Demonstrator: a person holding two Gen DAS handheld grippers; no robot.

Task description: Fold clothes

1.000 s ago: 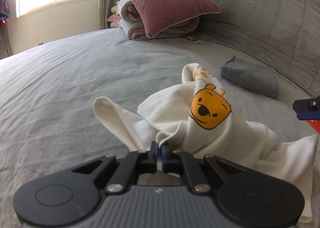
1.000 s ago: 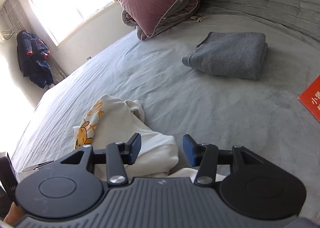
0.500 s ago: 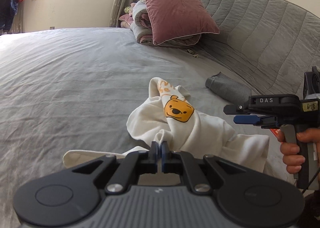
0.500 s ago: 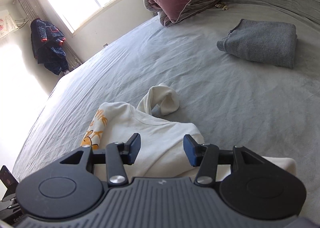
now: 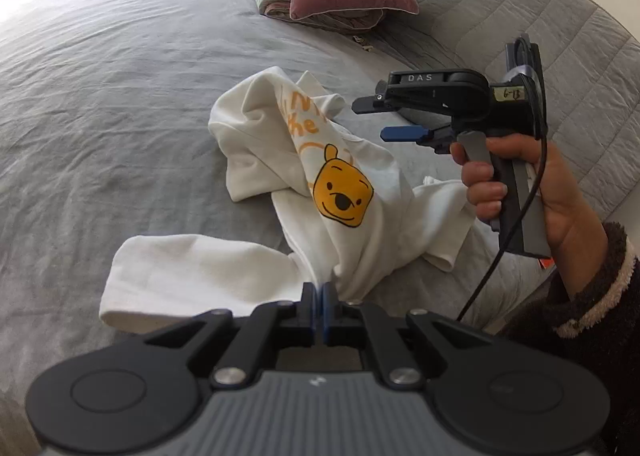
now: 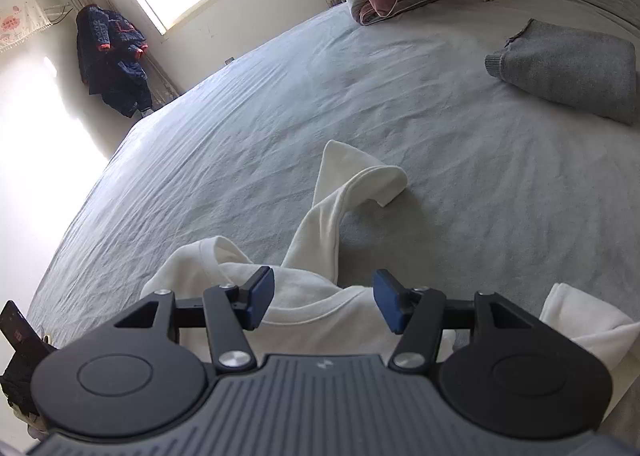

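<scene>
From the left wrist view, your left gripper is clenched on a bunched edge of the crumpled white cotton shirt with an orange bear print, which lies on the grey bedsheet; keep that pinch firm. From the right wrist view, your right gripper hovers released over the shirt's white fabric; lower it onto one clean edge, not a wad, before closing.
</scene>
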